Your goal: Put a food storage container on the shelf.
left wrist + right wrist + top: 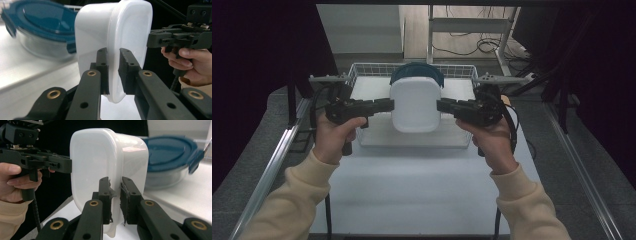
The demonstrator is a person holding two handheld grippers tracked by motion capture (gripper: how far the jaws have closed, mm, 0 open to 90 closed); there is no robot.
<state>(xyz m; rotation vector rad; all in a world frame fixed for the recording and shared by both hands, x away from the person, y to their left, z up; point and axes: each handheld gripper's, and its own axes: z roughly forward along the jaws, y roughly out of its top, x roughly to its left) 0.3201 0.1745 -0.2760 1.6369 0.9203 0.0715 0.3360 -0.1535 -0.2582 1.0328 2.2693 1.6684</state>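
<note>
Object: white plastic container (415,104), rounded-rectangular, lidded, turned on edge so its broad face looks at the high camera.
Location: held in the air above the wire basket (362,70) at the far edge of the desk (422,185), between the two hands.
Left hand-held gripper (391,104): clenched on the container's rim at its left side; in the left gripper view both pads (126,72) pinch the projecting lip.
Right hand-held gripper (440,105): clenched on the opposite rim; right gripper view shows pads (127,200) closed on the lip seam.
Neighbour: glass bowl with blue clip lid (417,70) sits in the basket just behind the container, apart from it.
Handling, judged: light, probably empty; thin walls likely flex a little; smooth plastic, so slippery under the pads.
Grip point, judged: the stiff rim where lid meets tub, opposite sides, as now; flat faces give no purchase.
Risk, judged: uneven pull could twist the lip out of one pair of jaws or pop the lid.
</note>
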